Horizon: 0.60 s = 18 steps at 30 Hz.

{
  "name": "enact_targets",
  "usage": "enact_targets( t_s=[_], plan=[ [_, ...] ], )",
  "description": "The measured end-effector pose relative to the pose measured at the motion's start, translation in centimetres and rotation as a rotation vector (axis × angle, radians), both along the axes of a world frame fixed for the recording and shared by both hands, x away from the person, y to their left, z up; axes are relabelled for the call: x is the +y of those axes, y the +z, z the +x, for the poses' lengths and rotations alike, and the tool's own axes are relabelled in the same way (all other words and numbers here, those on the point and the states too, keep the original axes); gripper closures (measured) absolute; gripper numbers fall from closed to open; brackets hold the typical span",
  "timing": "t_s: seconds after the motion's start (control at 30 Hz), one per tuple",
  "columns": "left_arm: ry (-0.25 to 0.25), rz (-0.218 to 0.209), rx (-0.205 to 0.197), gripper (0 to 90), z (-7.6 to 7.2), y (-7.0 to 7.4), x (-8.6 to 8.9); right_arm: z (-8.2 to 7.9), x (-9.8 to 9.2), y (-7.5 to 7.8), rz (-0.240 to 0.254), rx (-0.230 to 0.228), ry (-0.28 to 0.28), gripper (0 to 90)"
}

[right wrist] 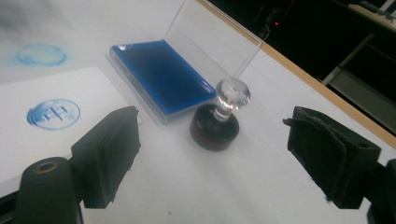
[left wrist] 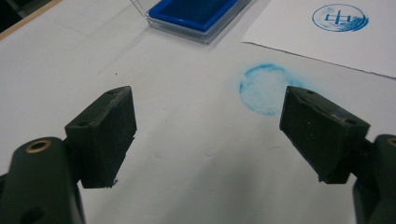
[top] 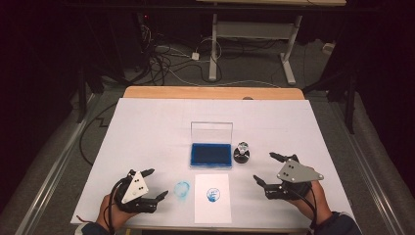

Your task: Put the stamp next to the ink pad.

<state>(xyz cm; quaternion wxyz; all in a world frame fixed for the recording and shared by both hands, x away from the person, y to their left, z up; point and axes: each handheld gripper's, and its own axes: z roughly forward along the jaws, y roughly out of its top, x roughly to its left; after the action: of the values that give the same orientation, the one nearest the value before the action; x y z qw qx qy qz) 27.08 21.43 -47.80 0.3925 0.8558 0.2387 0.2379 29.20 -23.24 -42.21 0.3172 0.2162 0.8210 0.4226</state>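
Note:
A round stamp (top: pixel 242 152) (right wrist: pixel 217 122) with a dark base and a clear knob stands upright on the white table cover, just right of the open blue ink pad (top: pixel 211 154) (right wrist: pixel 161 76). In front of the pad lies a white sheet (top: pixel 212 198) (right wrist: pixel 28 140) bearing a blue round print (top: pixel 213 194) (right wrist: pixel 53 113) (left wrist: pixel 340 17). My right gripper (top: pixel 264 169) (right wrist: pixel 212 156) is open a short way in front of the stamp, nothing between its jaws. My left gripper (top: pixel 155 183) (left wrist: pixel 209 133) rests open at the front left, empty.
A smudged blue ring (top: pixel 182 188) (left wrist: pixel 262 88) (right wrist: pixel 41 54) stains the table cover (top: pixel 147 132) left of the sheet. The pad's clear lid (top: pixel 212 132) (right wrist: pixel 212 39) stands up behind it. The table's wooden far edge (top: pixel 213 92) borders a floor with cables and a desk frame (top: pixel 254 36).

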Motion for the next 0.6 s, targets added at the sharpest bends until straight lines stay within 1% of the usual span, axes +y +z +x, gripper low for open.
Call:
enact_targets(
  t_s=[0.13, 0.2, 0.27, 0.33, 0.43, 0.6],
  plan=[
    [0.000, -0.001, 0.000, 17.8, 0.0, 0.0, 0.0, -0.5, -1.0, -0.5, 0.014, 0.006, -0.013, 16.5],
    [0.000, 0.002, 0.003, 17.8, 0.0, -0.1, 0.1, -0.8, -1.4, -0.9, 0.024, 0.009, -0.010, 16.5],
    [0.004, 0.002, 0.005, 17.8, 0.0, -0.1, 0.2, -1.0, -1.8, -1.2, 0.013, 0.013, -0.010, 16.5],
    [0.007, -0.003, 0.005, 17.8, 0.0, -0.1, 0.2, -1.2, -2.2, -1.6, 0.013, 0.020, -0.013, 16.5],
    [0.009, -0.002, 0.005, 17.7, -0.1, -0.1, 0.2, -1.4, -2.8, -2.1, 0.003, 0.015, -0.022, 16.5],
    [0.010, 0.002, 0.007, 17.7, -0.1, -0.2, 0.3, -1.9, -3.6, -2.6, 0.011, 0.019, -0.030, 16.5]
  ],
)
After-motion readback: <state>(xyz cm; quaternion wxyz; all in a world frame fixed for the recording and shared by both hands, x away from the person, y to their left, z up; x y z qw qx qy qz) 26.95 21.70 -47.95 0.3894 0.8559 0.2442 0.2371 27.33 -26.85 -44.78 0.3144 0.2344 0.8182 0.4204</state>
